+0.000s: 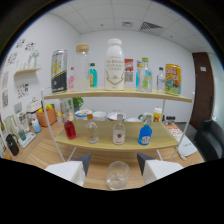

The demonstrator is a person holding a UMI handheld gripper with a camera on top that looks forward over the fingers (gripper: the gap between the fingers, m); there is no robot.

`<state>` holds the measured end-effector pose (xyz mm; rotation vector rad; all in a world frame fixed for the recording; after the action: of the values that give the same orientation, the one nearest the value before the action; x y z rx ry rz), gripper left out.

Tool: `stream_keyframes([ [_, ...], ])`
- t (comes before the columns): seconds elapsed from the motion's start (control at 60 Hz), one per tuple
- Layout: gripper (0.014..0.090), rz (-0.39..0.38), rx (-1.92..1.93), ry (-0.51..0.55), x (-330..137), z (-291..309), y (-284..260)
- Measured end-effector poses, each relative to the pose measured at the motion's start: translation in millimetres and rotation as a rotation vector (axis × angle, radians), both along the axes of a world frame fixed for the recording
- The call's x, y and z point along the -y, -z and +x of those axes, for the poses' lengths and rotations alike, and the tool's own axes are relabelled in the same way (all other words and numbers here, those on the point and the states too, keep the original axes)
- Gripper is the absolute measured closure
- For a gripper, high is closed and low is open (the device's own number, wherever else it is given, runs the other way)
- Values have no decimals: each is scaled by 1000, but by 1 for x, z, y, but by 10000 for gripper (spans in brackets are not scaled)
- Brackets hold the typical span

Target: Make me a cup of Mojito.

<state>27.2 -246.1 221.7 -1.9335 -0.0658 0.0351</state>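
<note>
A clear empty glass (116, 175) stands on the wooden table between my two fingers, with a gap at either side. My gripper (116, 164) is open, its dark fingertips (83, 162) flanking the glass. Beyond it a two-tier wooden shelf (117, 143) carries bottles. On the lower tier stand a red bottle (69, 128), a clear bottle (91, 131), a red-labelled bottle (119, 133) and a blue bottle (145, 133). The upper tier holds a tall white bottle (114, 66), a dark can (59, 71), a jar with a wooden lid (82, 67) and a yellow can (173, 79).
A white wall shelf (27, 71) and small items on a counter (20, 134) lie to the left. A dark chair (210, 137) and a dark door (202, 90) are at the right. Bowls and a plant (76, 104) sit behind the shelf.
</note>
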Motion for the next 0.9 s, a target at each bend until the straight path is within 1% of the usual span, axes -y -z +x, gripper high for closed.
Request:
stream_keyframes([
  [0.117,187,10,-9,3,-43,2,-7],
  [0.25,199,-18,-27,7,-86,4,0],
  [0.35,234,-50,-38,9,-110,5,12],
  [0.467,345,-88,-38,12,-130,6,28],
  [0.6,572,-108,-32,18,-140,7,39],
  [0.667,683,-108,-25,40,-144,11,41],
  [0.9,694,-106,-38,41,-137,12,38],
])
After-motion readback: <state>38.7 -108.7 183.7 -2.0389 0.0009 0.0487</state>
